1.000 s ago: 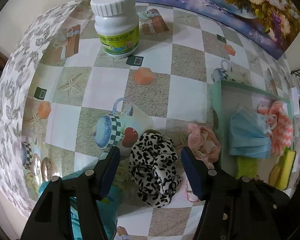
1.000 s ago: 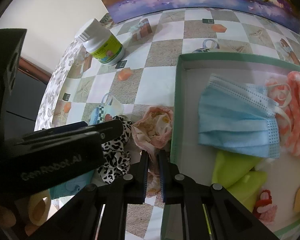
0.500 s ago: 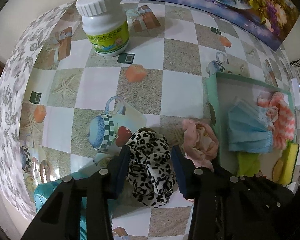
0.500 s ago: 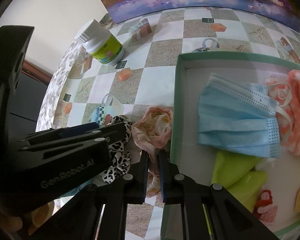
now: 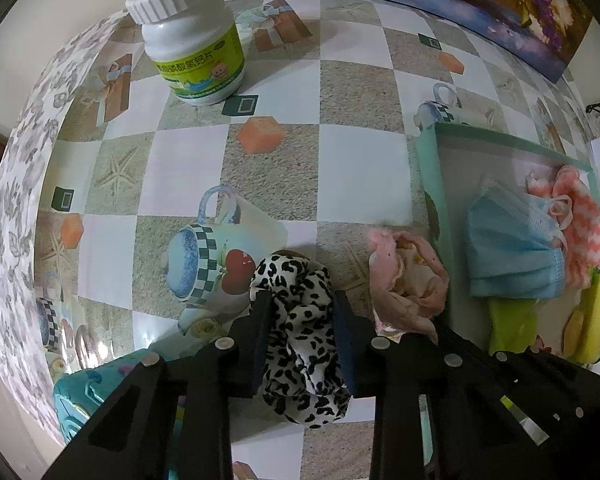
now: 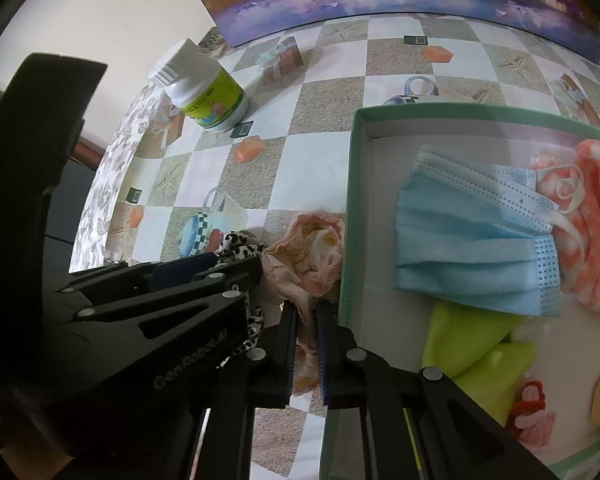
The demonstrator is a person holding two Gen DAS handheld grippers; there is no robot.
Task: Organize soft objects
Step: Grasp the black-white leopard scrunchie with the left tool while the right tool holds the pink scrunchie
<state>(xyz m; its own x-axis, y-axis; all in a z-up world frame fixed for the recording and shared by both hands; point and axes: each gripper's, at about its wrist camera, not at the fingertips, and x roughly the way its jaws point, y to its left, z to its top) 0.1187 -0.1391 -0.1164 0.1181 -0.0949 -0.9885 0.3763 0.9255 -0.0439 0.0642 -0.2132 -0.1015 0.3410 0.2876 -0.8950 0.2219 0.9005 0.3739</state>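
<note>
Left wrist: left gripper [image 5: 300, 332] jaws closing around leopard scrunchie [image 5: 300, 340]; right gripper [image 6: 306, 344] jaws pinch pink cloth [image 6: 308, 256].

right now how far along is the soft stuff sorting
Done: a blue face mask, a pink knit piece and yellow-green items already lie in the green box. In hand: the left gripper is closing around the leopard scrunchie, and the right gripper is shut on the pink scrunchie. Left: both scrunchies are on the table, outside the box.
</note>
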